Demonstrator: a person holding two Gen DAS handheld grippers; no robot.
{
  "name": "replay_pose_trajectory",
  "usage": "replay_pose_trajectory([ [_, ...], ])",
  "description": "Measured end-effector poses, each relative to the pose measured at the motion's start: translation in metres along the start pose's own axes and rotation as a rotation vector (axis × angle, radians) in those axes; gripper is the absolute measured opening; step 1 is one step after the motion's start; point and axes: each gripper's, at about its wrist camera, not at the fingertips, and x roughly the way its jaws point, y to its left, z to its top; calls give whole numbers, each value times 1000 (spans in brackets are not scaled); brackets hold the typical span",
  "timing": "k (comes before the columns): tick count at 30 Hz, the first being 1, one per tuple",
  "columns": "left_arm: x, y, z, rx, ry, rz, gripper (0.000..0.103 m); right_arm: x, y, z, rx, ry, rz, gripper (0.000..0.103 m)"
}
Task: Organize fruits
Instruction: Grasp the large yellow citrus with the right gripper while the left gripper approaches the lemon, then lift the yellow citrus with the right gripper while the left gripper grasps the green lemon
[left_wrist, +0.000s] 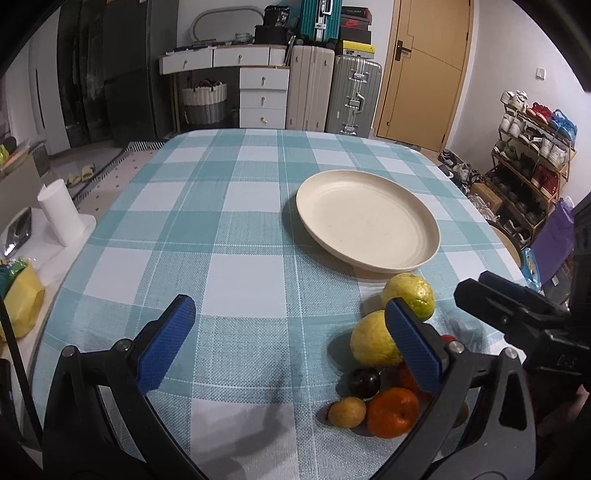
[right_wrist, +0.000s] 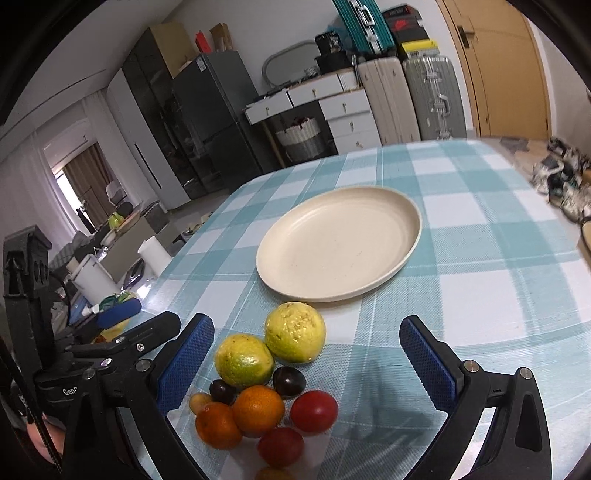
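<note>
Checked counter (right_wrist: 480, 258), cream plate (right_wrist: 338, 245) bare, fruits (right_wrist: 258, 376) heaped near you. Both claws, left (left_wrist: 288, 332) and right (right_wrist: 306, 354), gape wide, holding nothing. Round, firm, prone to roll: take the top guava (right_wrist: 295, 332) across its middle.

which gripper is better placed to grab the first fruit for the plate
Right, probably. The right gripper hangs open directly over the fruit pile, just before the plate. The left gripper, also open, faces mostly bare cloth, with the fruit at its right finger.

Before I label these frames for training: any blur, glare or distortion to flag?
Left wrist view: fisheye bends the table edges, corners are black, plate sharp. Right wrist view: tilted, shoes at the right edge smeared, window blown out, fruit pile crisp.
</note>
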Motion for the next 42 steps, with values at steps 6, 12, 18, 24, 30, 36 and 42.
replay_pose_trajectory([
  [6,11,4,1,-8,4,0,102,20,-2,5,-7,46,27,93],
  [12,17,13,4,-40,4,-13,102,38,-4,7,22,84,56,87],
  [18,27,18,4,-63,32,-24,102,53,-6,4,49,139,111,71],
  [24,32,18,2,-58,44,-34,102,62,-12,1,86,182,146,50],
  [30,38,18,2,-71,73,-68,102,60,-16,-2,101,167,155,49],
  [36,43,18,2,-90,121,-160,102,47,-17,1,100,122,175,49],
  [42,47,3,4,-53,152,-230,102,30,-24,6,112,77,176,49],
])
